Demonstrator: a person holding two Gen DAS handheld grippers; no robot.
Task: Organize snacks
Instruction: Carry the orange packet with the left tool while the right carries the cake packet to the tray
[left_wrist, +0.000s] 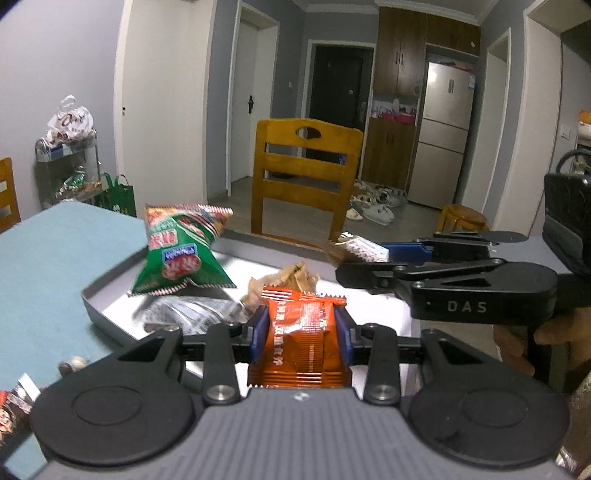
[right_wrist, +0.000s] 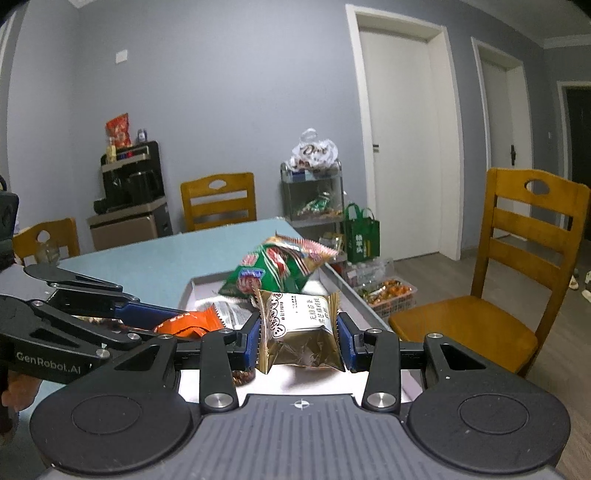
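My left gripper (left_wrist: 301, 334) is shut on an orange snack packet (left_wrist: 299, 343) and holds it over the near edge of a grey tray (left_wrist: 96, 308). My right gripper (right_wrist: 298, 338) is shut on a gold and white snack packet (right_wrist: 299, 332) above the same tray (right_wrist: 201, 286). A green snack bag (left_wrist: 181, 251) lies propped in the tray's far left; it also shows in the right wrist view (right_wrist: 280, 269). A silver packet (left_wrist: 192, 314) and a crumpled brown wrapper (left_wrist: 284, 282) lie in the tray. Each gripper shows in the other's view, right (left_wrist: 360, 258) and left (right_wrist: 173, 321).
The tray sits on a light blue table (left_wrist: 44, 258). A wooden chair (left_wrist: 304, 177) stands past the table's far edge, another (right_wrist: 517, 266) to the right. Loose snacks (left_wrist: 14, 402) lie at the table's near left. A rack (right_wrist: 314, 192) and green bag (right_wrist: 360, 230) stand by the wall.
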